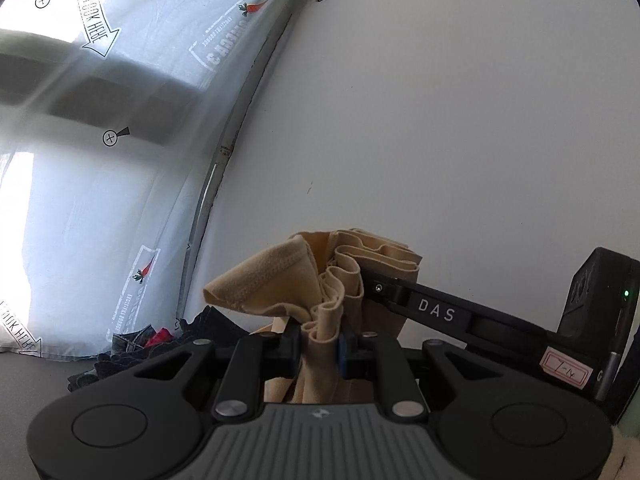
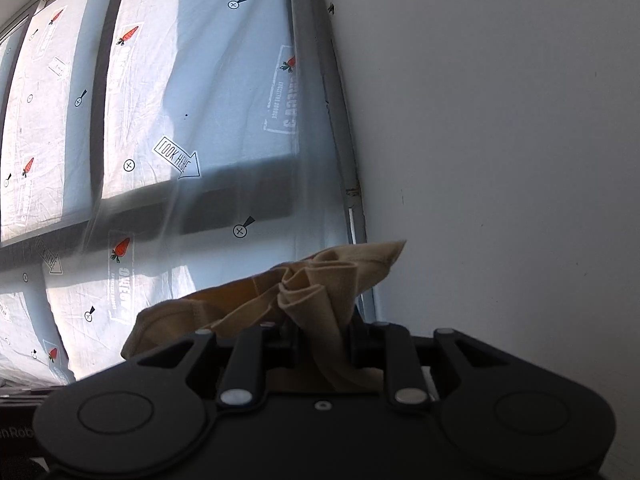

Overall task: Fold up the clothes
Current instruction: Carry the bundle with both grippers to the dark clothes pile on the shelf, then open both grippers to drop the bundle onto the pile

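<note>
A tan garment (image 1: 320, 280) is bunched in pleats between the jaws of my left gripper (image 1: 320, 346), which is shut on it and held up in front of a white wall. The right gripper's black arm (image 1: 460, 316), marked DAS, reaches into the same bunch from the right in the left wrist view. In the right wrist view my right gripper (image 2: 320, 332) is shut on the tan garment (image 2: 312, 284) too, with a hemmed flap trailing off to the left. The rest of the garment hangs below, hidden.
A pile of dark clothes (image 1: 160, 344) with a red patch lies low at the left. A thin white curtain (image 2: 200, 120) printed with carrots and arrows covers a window on the left. The white wall (image 1: 440, 120) fills the right side.
</note>
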The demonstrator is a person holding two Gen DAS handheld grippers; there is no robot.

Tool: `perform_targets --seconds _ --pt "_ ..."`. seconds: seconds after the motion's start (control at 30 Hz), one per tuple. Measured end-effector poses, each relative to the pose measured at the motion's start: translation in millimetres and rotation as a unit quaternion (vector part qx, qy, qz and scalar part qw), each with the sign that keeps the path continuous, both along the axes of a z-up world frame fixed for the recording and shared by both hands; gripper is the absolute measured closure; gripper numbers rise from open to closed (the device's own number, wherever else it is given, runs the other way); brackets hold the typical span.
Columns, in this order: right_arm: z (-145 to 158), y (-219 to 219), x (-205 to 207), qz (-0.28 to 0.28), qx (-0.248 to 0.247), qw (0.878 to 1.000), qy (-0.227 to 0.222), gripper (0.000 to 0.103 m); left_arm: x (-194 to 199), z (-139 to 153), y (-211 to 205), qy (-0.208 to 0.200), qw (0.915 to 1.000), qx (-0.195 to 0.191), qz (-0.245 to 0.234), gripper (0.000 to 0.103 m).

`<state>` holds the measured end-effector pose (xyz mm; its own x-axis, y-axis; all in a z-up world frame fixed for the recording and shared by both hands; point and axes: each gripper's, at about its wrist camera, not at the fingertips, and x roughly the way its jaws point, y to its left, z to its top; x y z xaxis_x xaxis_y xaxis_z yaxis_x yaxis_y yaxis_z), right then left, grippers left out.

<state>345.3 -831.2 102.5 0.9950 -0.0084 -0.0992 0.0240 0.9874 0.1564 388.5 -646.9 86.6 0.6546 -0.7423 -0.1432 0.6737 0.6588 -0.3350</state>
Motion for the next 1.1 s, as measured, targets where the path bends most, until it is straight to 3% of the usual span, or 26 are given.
perform_targets --seconds 0.17,0.23,0.4,0.53,0.6,0.67,0.77,0.87,0.9,1.1 --pt "-22 -26 84 0.022 0.002 1.0 0.015 0.08 72 -16 -4 0.006 0.9991 0.002 0.042 0.085" --pt "-32 -31 120 0.033 -0.006 0.999 0.031 0.08 102 -29 -1 0.031 0.9972 0.006 0.068 0.085" --pt "-72 -30 207 0.014 -0.035 0.992 0.121 0.076 170 -82 6 0.12 0.9853 0.028 0.118 0.084" --pt "-102 -34 259 0.013 -0.04 0.98 0.195 0.063 194 -121 8 0.169 0.9757 0.054 0.129 0.077" --pt "-114 -33 270 0.013 -0.046 0.975 0.217 0.06 198 -139 13 0.189 0.9719 0.055 0.129 0.068" --pt "-124 -30 279 0.009 -0.058 0.97 0.238 0.056 204 -149 19 0.204 0.9705 0.042 0.121 0.066" --pt "-129 -25 283 0.008 -0.071 0.965 0.251 0.05 209 -150 19 0.2 0.9711 0.052 0.119 0.059" --pt "-129 -28 277 0.008 -0.071 0.963 0.26 0.039 209 -144 16 0.18 0.9706 0.086 0.135 0.034" --pt "-128 -28 276 0.007 -0.071 0.963 0.261 0.035 208 -139 15 0.171 0.9684 0.102 0.15 0.019" --pt "-102 -6 259 -0.002 -0.126 0.965 0.23 0.022 180 -104 48 0.133 0.9694 0.102 0.179 0.012"
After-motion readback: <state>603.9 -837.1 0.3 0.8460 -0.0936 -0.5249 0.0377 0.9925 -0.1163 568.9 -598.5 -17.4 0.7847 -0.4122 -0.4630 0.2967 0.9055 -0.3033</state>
